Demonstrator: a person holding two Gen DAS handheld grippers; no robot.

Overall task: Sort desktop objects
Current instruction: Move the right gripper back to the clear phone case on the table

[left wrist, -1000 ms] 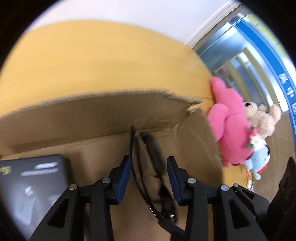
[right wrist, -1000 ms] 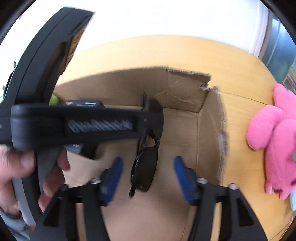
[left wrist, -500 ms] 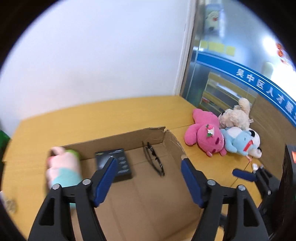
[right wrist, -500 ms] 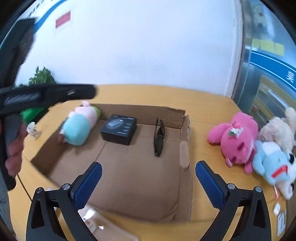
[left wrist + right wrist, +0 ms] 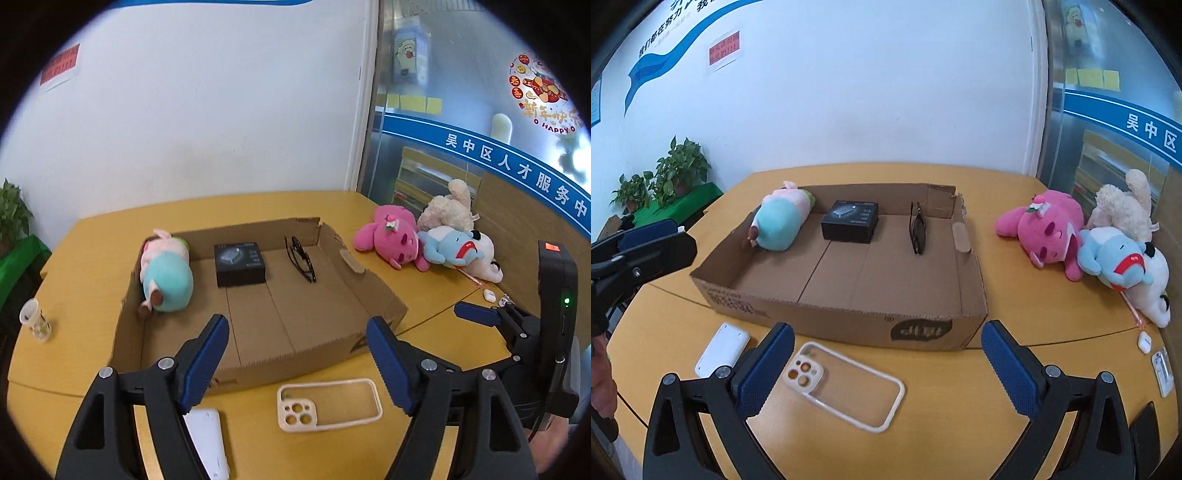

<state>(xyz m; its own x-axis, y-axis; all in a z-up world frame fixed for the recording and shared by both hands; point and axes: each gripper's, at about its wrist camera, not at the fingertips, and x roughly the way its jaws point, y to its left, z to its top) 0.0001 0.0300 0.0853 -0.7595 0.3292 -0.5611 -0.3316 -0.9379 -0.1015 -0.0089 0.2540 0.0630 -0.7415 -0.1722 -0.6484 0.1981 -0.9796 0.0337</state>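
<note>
A shallow cardboard box [image 5: 373,291] [image 5: 971,280] on the yellow table holds a teal-and-pink plush [image 5: 166,277] [image 5: 781,218], a black box [image 5: 239,264] [image 5: 850,220] and black sunglasses [image 5: 301,258] [image 5: 918,232]. A clear phone case [image 5: 328,404] [image 5: 844,386] and a white power bank [image 5: 207,439] [image 5: 722,349] lie in front of the box. My left gripper [image 5: 297,363] is open and empty above them. My right gripper [image 5: 886,369] is open and empty over the case.
A pink plush [image 5: 388,242] [image 5: 1043,230], a blue one [image 5: 448,249] [image 5: 1115,260] and cream ones [image 5: 448,210] [image 5: 1123,203] lie right of the box. A small earbud case [image 5: 1144,341] lies near the right edge, a plastic cup [image 5: 35,319] at left.
Both grippers opened wide and pulled back and up from the box. The sunglasses, held low in the box before, now lie on its floor.
</note>
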